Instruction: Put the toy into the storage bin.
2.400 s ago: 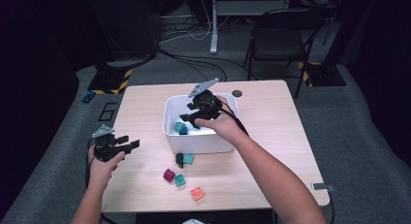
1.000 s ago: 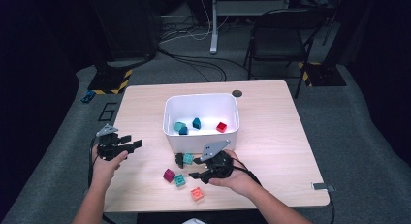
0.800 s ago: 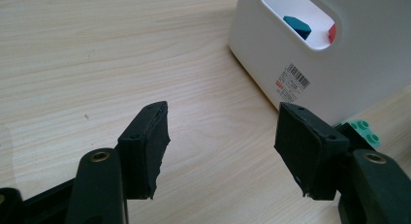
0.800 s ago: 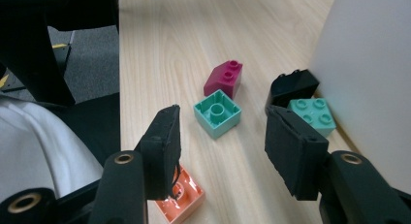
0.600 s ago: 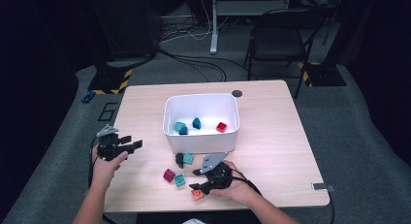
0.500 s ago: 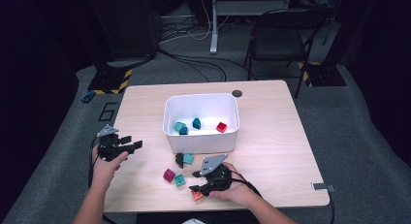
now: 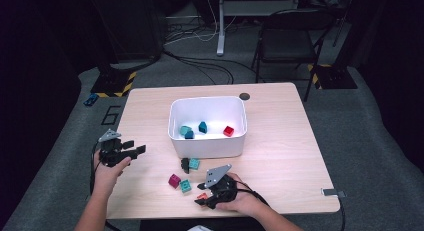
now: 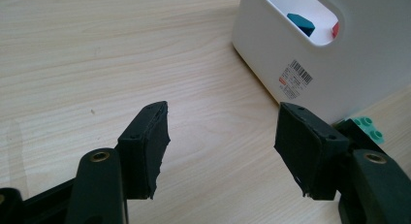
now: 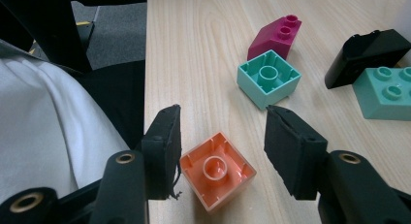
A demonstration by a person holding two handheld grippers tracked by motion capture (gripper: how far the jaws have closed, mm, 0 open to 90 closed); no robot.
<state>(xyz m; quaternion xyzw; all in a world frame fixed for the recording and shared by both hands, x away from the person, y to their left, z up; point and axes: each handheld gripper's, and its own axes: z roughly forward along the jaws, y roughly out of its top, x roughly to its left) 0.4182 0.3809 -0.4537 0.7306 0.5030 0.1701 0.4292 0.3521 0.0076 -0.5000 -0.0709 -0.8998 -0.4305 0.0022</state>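
Wooden table (image 7: 280, 141), dark floor beyond; white bin (image 8: 339, 64) carries a barcode sticker (image 8: 295, 79), print unreadable. Right gripper (image 9: 220, 136) low at the near edge, jaws just reopened, orange brick (image 9: 217, 169) upside-down between them, left pad touching. Left gripper (image 8: 220, 136) level, jaws wide, nothing held.

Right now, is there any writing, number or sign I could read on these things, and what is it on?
Nothing can be quoted as it reads.
Sticker on the outer wall of the white bin: a barcode with lines of small print and a small red mark, all too small and blurred to read.
The toy bricks and the table carry no writing that I can see.
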